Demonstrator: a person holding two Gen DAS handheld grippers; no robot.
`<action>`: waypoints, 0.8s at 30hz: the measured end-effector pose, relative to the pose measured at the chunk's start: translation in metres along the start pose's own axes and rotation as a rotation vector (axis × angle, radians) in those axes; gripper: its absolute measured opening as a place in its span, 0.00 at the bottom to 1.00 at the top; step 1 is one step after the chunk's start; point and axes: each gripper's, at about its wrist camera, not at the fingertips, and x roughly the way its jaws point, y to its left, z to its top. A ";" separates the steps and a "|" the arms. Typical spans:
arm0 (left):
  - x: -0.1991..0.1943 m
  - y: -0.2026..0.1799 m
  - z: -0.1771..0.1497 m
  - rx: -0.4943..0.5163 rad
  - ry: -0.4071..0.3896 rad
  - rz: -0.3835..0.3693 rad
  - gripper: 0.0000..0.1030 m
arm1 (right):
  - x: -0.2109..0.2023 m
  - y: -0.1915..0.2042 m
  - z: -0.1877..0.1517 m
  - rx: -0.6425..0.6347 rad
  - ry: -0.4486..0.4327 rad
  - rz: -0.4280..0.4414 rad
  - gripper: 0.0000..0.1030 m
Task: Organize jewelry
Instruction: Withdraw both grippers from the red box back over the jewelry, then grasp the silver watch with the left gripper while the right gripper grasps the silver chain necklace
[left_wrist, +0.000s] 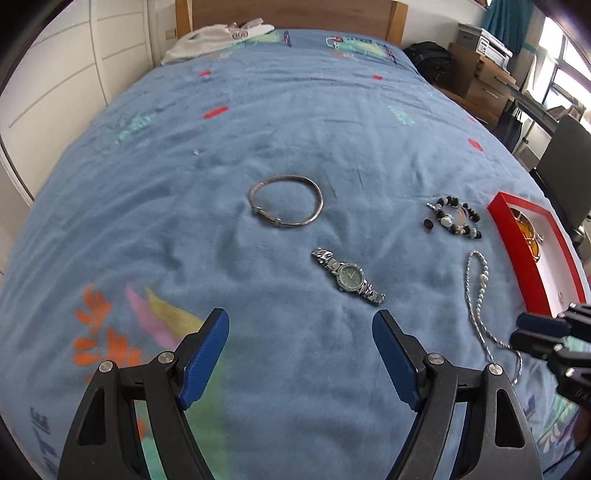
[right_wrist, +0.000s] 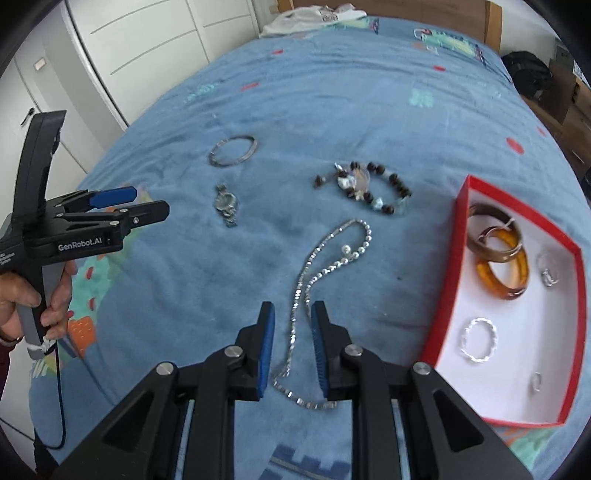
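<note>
On the blue bedspread lie a silver bangle (left_wrist: 286, 201) (right_wrist: 233, 151), a silver watch (left_wrist: 349, 277) (right_wrist: 226, 202), a dark bead bracelet (left_wrist: 454, 218) (right_wrist: 369, 188) and a silver necklace (left_wrist: 476, 291) (right_wrist: 306, 273). A red box (right_wrist: 447, 280) (left_wrist: 517, 251) at the right holds amber bangles (right_wrist: 506, 273) and silver rings (right_wrist: 478, 339). My left gripper (left_wrist: 300, 317) (right_wrist: 147, 202) hovers open and empty, just short of the watch. My right gripper (right_wrist: 292, 306) (left_wrist: 519, 328) has its jaws narrowly apart; the necklace chain lies on the bed in the gap, untouched by the pads.
A white garment (left_wrist: 218, 37) lies by the wooden headboard (left_wrist: 291, 13). White wardrobe doors (right_wrist: 147, 48) stand left of the bed. A black bag (left_wrist: 430, 55), wooden drawers (left_wrist: 484, 85) and a dark chair (left_wrist: 569, 166) stand to the right. A hand (right_wrist: 22, 295) holds the left gripper's handle.
</note>
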 end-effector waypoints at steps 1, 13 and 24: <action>0.005 -0.001 0.001 -0.004 0.005 -0.005 0.77 | 0.006 -0.002 0.000 0.010 0.009 0.006 0.19; 0.055 -0.027 0.014 -0.006 0.051 -0.007 0.74 | 0.045 -0.008 0.001 0.031 0.043 0.047 0.33; 0.058 -0.032 0.015 0.015 0.017 -0.012 0.27 | 0.051 -0.001 0.000 0.003 0.021 0.026 0.17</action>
